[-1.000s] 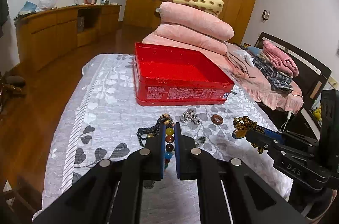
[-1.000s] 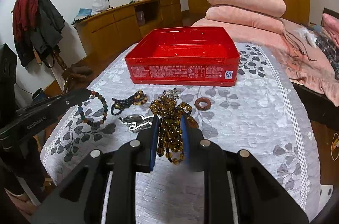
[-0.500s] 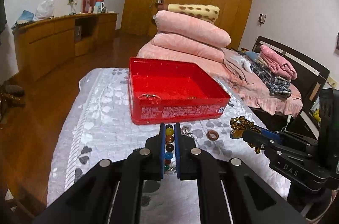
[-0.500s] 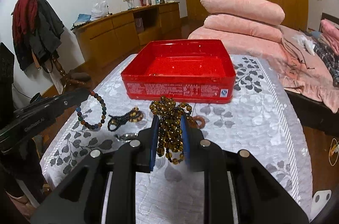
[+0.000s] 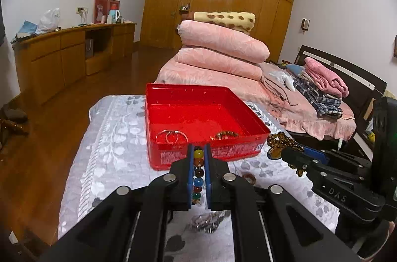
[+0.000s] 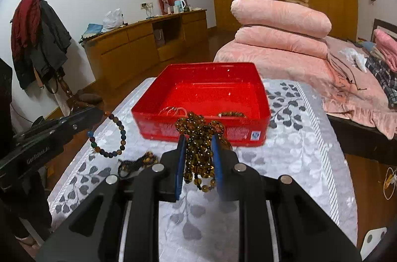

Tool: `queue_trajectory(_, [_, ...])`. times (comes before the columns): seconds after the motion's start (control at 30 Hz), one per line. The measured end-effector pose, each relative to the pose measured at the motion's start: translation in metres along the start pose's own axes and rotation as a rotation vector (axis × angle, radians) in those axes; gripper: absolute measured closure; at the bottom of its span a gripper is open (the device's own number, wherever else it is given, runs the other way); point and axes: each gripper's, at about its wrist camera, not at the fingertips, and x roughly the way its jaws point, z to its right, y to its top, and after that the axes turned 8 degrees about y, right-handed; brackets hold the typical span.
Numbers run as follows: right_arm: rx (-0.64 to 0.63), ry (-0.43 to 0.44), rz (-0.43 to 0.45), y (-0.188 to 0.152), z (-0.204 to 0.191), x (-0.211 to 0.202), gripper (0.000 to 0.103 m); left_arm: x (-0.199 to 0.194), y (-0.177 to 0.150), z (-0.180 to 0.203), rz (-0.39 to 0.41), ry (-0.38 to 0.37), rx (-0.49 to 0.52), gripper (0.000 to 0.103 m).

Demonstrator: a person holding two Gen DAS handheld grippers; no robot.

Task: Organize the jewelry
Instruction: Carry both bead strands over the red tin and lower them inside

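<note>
**Both grippers carry beads before the red box**

The left gripper (image 5: 198, 150) clamps a multicoloured bead bracelet (image 5: 197, 174); the right gripper (image 6: 198, 140) pinches an amber bead bunch (image 6: 199, 150). The red box (image 5: 198, 113) sits at twelve o'clock, holding rings (image 5: 171, 136).

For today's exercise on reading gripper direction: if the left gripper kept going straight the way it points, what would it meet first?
Probably the near wall of the red box, just ahead of the left gripper, which is shut on the multicoloured bead bracelet; depth is uncertain.

White walls, wood floor (image 5: 49, 138), a wooden wardrobe (image 5: 223, 11), a low sideboard (image 5: 62, 56), a bed (image 5: 310, 98) stacked with pink quilts (image 5: 223, 48)
</note>
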Motion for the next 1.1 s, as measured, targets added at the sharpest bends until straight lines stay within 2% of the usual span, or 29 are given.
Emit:
queue_trajectory(0.43, [0.018, -0.007, 0.031, 0.037, 0.019, 0.019, 0.084, 0.031, 0.03, 0.009, 0.02, 0.006, 0.004, 0.095])
queue_trajectory(0.73, [0.055, 0.005, 0.01, 0.053, 0.03, 0.048, 0.084, 0.06, 0.055, 0.01, 0.049, 0.009, -0.034, 0.095])
queue_trajectory(1.1, [0.084, -0.002, -0.049, 0.067, 0.047, 0.096, 0.084, 0.117, 0.064, 0.005, -0.021, 0.007, -0.06, 0.095])
